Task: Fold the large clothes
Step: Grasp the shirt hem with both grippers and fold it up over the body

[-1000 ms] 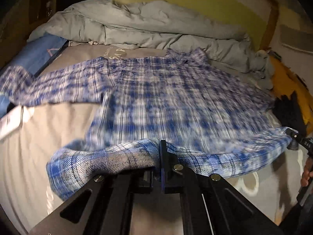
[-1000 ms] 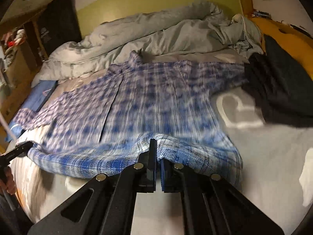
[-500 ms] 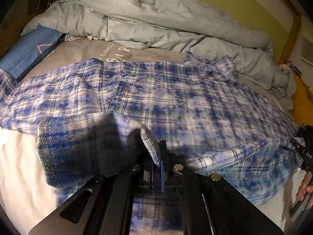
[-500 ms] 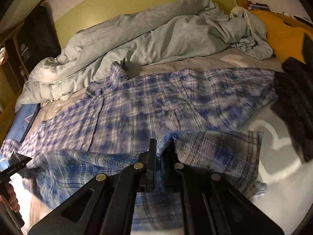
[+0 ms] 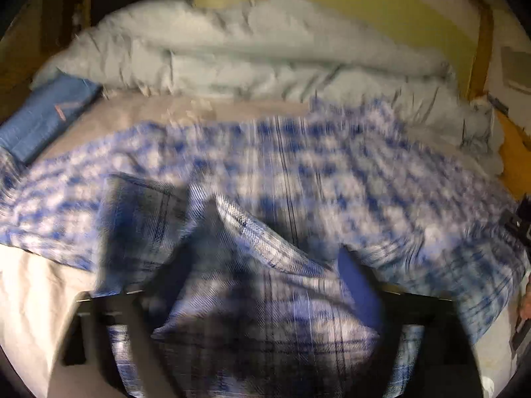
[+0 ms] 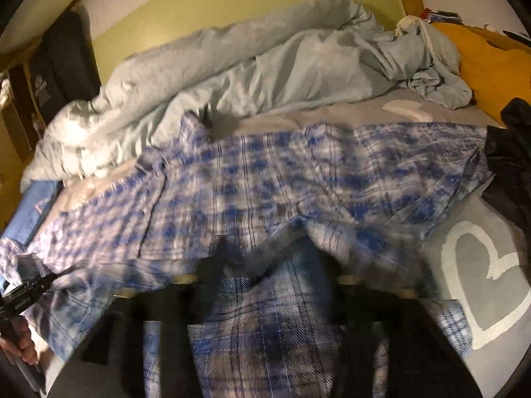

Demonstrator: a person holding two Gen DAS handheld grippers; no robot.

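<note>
A big blue-and-white plaid shirt (image 5: 298,179) lies spread across the bed (image 5: 30,301), filling the middle of both views, its collar toward the rumpled pale grey duvet (image 5: 252,53) heaped along the upper part of the frame. The shirt's near hem is turned up over its body, so a doubled band of plaid runs along the lower half of each picture.

In the left wrist view, the left tool (image 5: 262,272) sits at the bottom centre with its jaws opening wide; a peak of the folded hem stands between the two dark fingers, and the pads are not pressing on it. The picture is badly smeared, so finer detail of the cloth is lost. A blue folded item (image 5: 46,116) lies at the left edge, beside the duvet. At the far right edge a bit of the other tool and a hand show.

In the right wrist view, the right tool (image 6: 275,272) is at the bottom centre, jaws opening too, with a ridge of the hem lying between them, let go rather than pinched. Dark clothing (image 6: 511,165) sits at the right edge, touching the shirt's sleeve, and below it a grey cover with a white heart outline (image 6: 481,272) shows. An orange cloth (image 6: 491,63) fills the upper right. At the lower left edge a hand (image 6: 20,341) grips the left tool's handle.
</note>
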